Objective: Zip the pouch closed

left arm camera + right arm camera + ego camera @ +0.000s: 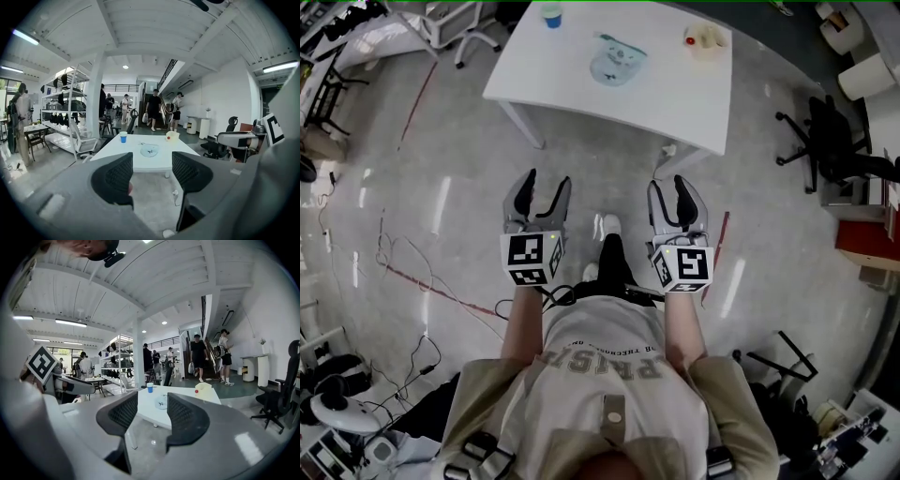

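The pouch lies flat in the middle of the white counter, far ahead. The left gripper and right gripper point toward it, well apart from it. Their jaws are spread and empty, likely ready to reach for it.

A blue cup stands on a white table, with a black office chair nearby.

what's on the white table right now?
A blue cup, a clear pouch and a pale object with a red spot. Pouch contents and zipper state are too small to tell.
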`<state>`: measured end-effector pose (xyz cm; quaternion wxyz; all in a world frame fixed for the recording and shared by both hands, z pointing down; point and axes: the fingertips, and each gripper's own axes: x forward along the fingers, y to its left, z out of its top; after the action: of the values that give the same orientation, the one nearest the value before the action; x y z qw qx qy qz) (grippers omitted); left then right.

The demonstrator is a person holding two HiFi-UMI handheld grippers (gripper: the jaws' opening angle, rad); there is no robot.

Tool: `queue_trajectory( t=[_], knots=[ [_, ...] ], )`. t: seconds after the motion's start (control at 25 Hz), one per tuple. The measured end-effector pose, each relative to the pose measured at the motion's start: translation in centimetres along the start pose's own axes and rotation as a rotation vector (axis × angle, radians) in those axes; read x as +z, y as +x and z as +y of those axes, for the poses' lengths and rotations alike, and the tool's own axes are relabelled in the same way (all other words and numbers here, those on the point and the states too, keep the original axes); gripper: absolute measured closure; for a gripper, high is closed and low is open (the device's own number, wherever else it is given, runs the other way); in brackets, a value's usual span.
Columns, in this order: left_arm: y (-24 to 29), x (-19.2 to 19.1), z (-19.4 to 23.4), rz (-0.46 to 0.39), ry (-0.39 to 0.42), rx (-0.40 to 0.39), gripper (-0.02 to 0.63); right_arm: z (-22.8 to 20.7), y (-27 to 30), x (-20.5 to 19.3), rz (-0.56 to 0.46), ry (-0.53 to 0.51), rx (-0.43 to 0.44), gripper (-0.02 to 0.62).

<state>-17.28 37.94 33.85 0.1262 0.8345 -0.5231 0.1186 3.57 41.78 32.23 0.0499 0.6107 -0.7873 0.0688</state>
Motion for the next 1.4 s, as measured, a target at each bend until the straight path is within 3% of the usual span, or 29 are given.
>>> queue_trajectory(
  t=[0.64,1.04,1.4],
  knots=[
    [11.8,5.4,0.4,-0.018,-0.003,0.065,0.336,-7.4,11.1,3.5,-0.015,-0.028,0.089,0.425],
    [15.2,4.9,0.9,0.023,-0.016,0.088,0.336,-9.9,14.9,2.9,0.012,-0.011,0.105,0.425],
    [19.6,5.1,3.6,0.063,0.009,0.047,0.337,-10.5,19.3,1.4,0.038,0.032,0.072,0.425]
  ],
)
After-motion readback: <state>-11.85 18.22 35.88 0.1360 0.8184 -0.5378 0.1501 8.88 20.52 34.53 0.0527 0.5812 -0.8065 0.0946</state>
